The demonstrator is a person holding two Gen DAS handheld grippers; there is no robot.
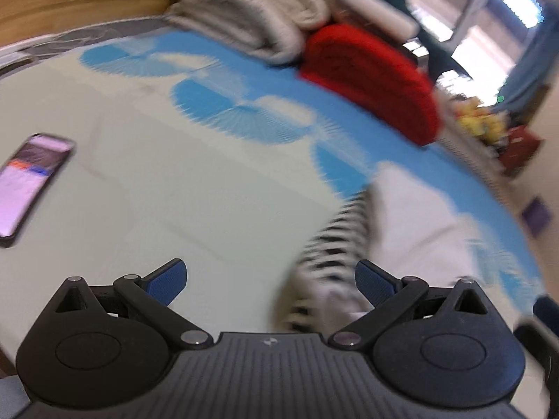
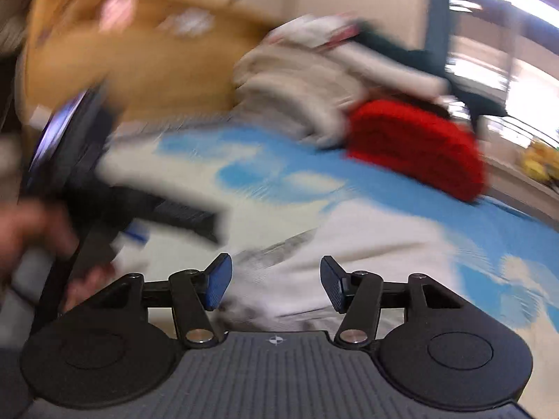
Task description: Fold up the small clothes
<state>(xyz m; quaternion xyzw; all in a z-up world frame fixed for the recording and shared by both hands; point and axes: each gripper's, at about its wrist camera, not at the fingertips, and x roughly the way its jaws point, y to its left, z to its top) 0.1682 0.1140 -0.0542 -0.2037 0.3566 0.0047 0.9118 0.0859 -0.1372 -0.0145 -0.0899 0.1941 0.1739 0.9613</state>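
A small white garment [image 1: 419,216] with a black-and-white striped part [image 1: 335,244] lies on the bed, to the right of my left gripper's reach. My left gripper [image 1: 270,279] stands wide open; the striped cloth shows just inside its right finger [image 1: 375,282], and nothing is pinched. In the right wrist view the same white garment [image 2: 353,244] spreads under and ahead of my right gripper [image 2: 276,284], which is open with only cloth seen behind the gap. Both views are blurred.
The bed sheet [image 1: 146,181] is pale with blue fan patterns. A phone [image 1: 28,181] lies at the left. Folded beige towels [image 1: 251,10] and a red folded item [image 1: 370,80] sit at the back by a wooden headboard [image 2: 139,52]. A person's hand [image 2: 24,230] holds a dark tool at the left.
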